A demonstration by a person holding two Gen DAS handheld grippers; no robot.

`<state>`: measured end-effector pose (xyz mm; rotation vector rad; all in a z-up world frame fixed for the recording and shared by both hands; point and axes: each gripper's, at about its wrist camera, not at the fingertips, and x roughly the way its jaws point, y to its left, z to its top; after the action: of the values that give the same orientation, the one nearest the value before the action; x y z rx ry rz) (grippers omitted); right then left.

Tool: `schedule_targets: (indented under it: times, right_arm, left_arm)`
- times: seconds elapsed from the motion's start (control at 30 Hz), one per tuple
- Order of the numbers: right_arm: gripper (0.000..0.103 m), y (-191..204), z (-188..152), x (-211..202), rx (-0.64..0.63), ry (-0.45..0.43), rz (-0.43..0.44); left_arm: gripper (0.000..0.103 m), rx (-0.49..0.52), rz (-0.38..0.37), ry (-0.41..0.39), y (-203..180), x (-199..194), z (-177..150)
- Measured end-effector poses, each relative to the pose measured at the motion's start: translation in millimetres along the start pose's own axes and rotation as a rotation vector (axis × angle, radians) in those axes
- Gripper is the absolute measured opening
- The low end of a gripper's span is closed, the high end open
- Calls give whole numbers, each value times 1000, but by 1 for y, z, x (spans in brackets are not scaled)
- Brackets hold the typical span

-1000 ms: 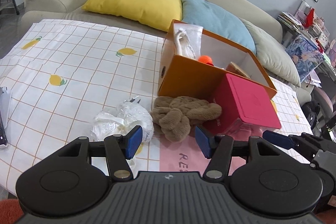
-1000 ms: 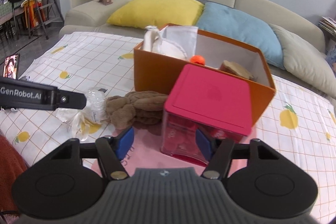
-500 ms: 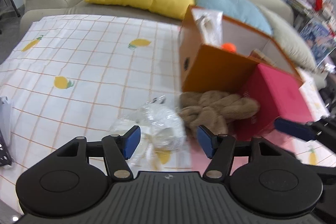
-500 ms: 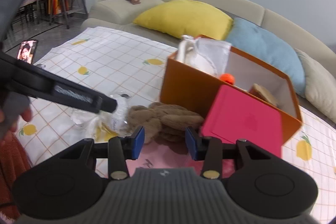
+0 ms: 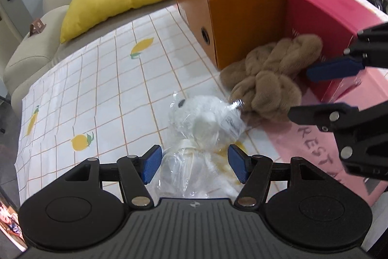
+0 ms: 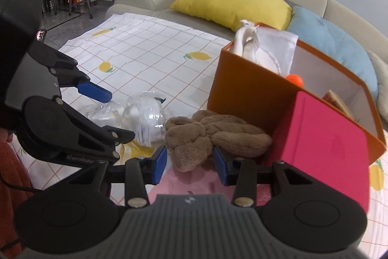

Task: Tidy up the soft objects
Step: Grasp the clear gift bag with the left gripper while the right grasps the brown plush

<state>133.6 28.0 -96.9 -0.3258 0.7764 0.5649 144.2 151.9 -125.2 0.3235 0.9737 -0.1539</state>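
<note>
A white plush in a clear plastic bag [image 5: 206, 128] lies on the lemon-print cloth, between the open jaws of my left gripper [image 5: 195, 163]; it also shows in the right wrist view [image 6: 143, 118]. A brown knotted plush [image 5: 269, 79] lies beside it, against the orange box [image 5: 242, 16]. My right gripper [image 6: 190, 166] is open, its blue pads on either side of the near end of the brown plush [image 6: 208, 135]. The orange box [image 6: 245, 101] holds a white cloth bag [image 6: 262, 50] and an orange ball [image 6: 294, 79].
A red box [image 6: 325, 149] stands against the orange box's front. A pink mat [image 5: 315, 145] lies under it. A beige sofa with a yellow cushion [image 6: 232, 6] and a blue cushion [image 6: 334, 45] is behind the table. A phone [image 6: 40, 34] lies far left.
My left gripper has moved forward and down over the bagged white plush. My right gripper has swung left and closed in on the brown plush, its jaws narrower than one second ago.
</note>
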Motion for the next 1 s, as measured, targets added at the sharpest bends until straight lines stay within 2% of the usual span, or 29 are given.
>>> schedule_targets:
  times: [0.23, 0.3, 0.37, 0.5, 0.6, 0.73, 0.77, 0.9, 1.0]
  right_arm:
    - [44, 7, 2, 21, -52, 12, -23]
    - [47, 9, 3, 27, -66, 16, -33]
    - [52, 10, 2, 31, -72, 16, -38]
    - [52, 10, 3, 39, -63, 28, -45]
    - [52, 9, 3, 44, -52, 35, -51]
    - [52, 12, 5, 48, -63, 24, -66]
    - [51, 11, 5, 49, -64, 23, -68]
    - [31, 8, 5, 47, -68, 15, -62]
    - [22, 5, 5, 40, -69, 2, -50]
  left_arm:
    - [73, -47, 12, 16, 7, 13, -3]
    - [73, -70, 11, 15, 8, 14, -4]
    - [69, -92, 9, 16, 9, 14, -5]
    - [56, -121, 26, 15, 11, 12, -4]
    - [56, -171, 20, 22, 13, 11, -4]
    - [54, -167, 44, 31, 8, 11, -4]
    - [54, -170, 46, 31, 7, 11, -3]
    - [51, -201, 44, 27, 7, 6, -3]
    - [50, -229, 52, 18, 8, 0, -2]
